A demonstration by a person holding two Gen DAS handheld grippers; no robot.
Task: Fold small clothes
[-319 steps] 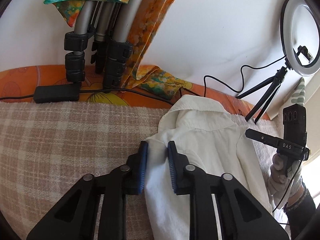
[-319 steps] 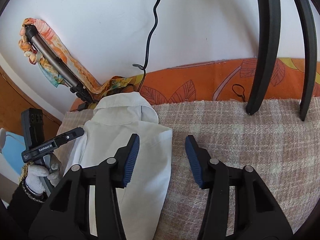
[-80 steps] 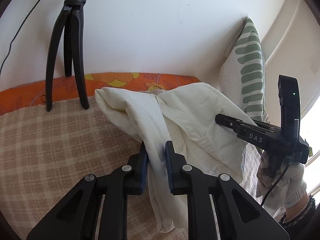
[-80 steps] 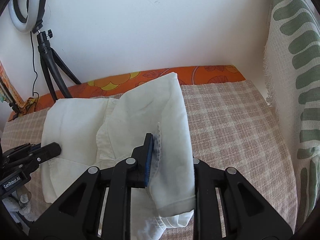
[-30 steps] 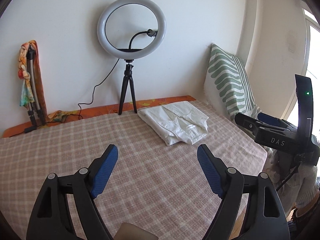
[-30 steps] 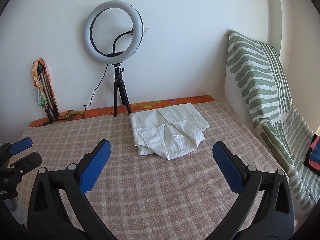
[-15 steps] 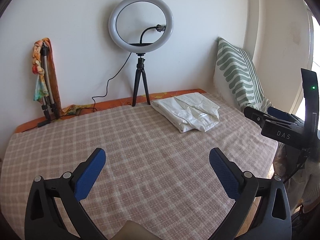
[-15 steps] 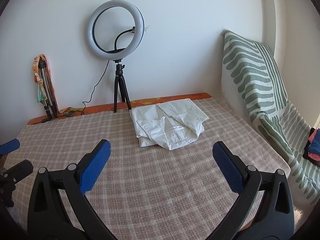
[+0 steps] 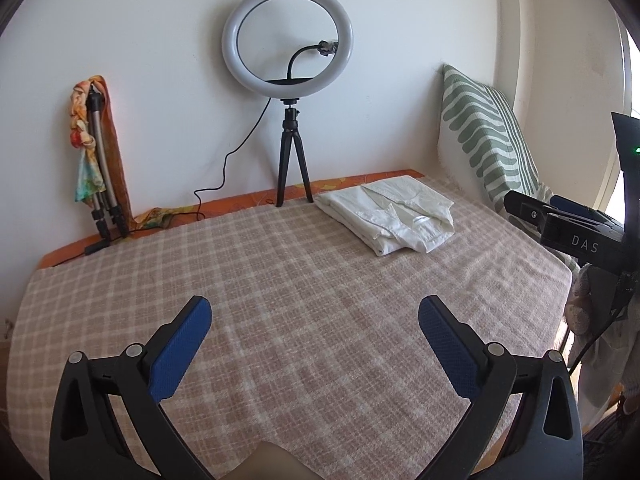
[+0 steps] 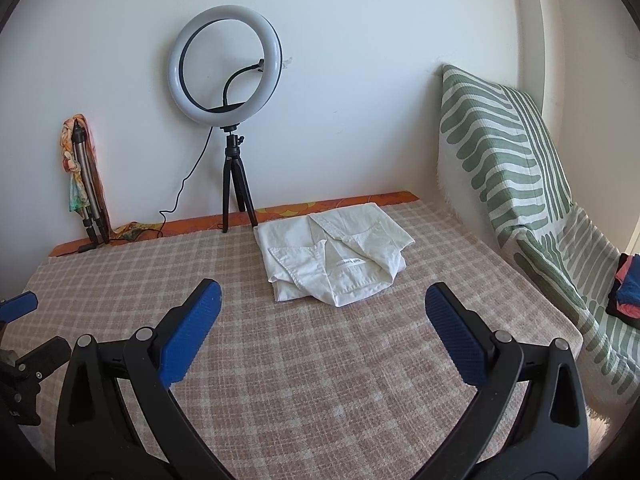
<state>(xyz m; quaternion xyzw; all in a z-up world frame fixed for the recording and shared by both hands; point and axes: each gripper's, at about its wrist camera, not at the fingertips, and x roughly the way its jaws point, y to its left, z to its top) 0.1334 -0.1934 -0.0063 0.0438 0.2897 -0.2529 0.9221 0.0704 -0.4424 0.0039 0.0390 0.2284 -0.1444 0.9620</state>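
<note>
A white shirt (image 9: 390, 214) lies folded into a compact rectangle at the far right of the checked blanket (image 9: 280, 280); it also shows in the right wrist view (image 10: 336, 258), collar uppermost. My left gripper (image 9: 315, 312) is wide open and empty, held well back from the shirt above the near part of the blanket. My right gripper (image 10: 323, 300) is wide open and empty, also held back from the shirt. The right gripper's body shows at the right edge of the left wrist view (image 9: 576, 232).
A ring light on a black tripod (image 9: 290, 136) stands at the back by the wall, its cable (image 9: 224, 176) trailing left. A folded tripod wrapped in a scarf (image 9: 98, 160) leans at back left. A green striped cushion (image 10: 504, 160) stands right. Folded clothes (image 10: 626, 288) lie at far right.
Both grippers let go of the shirt, opened wide and pulled back from it. The shirt now lies folded on the blanket. In the last half second both moved back slightly.
</note>
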